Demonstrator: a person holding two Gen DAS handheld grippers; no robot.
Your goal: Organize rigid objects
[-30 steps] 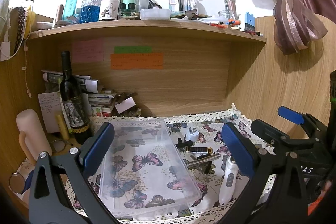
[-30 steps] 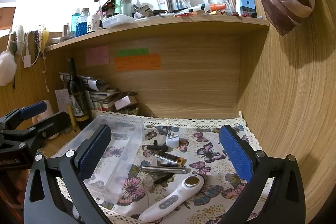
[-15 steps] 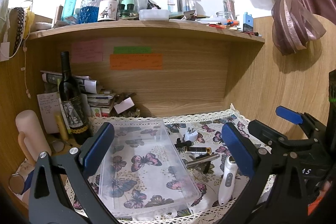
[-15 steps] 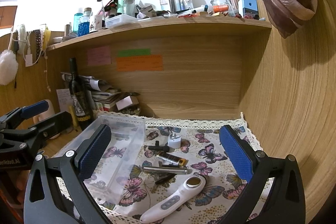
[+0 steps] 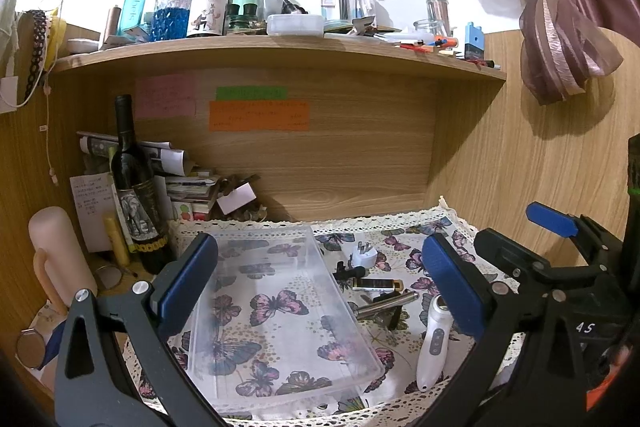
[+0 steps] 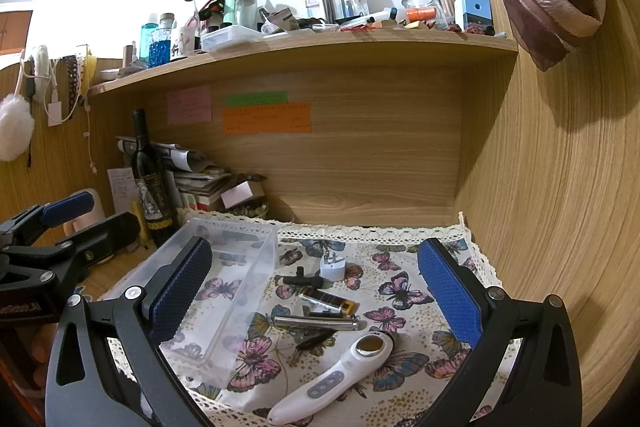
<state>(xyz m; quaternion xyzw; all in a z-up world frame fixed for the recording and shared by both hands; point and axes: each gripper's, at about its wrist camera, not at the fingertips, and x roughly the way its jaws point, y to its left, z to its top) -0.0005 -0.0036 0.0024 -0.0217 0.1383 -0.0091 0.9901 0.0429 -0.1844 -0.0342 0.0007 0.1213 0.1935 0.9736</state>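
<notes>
Nearest: left gripper (image 5: 320,279) and right gripper (image 6: 316,287), fingers spread wide, holding nothing; white plastic handheld wand (image 6: 332,375) at near edge of butterfly-print cloth (image 6: 400,291), liable to slide off if nudged; clear rectangular plastic bin (image 5: 276,311) left, empty; farther: steel tube (image 6: 316,323), white plug adapter (image 6: 333,267).

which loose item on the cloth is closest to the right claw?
The white handheld device, lying flat at the cloth's front edge between the open right claw pads. The silver pen, lighter and plug lie farther back.
</notes>
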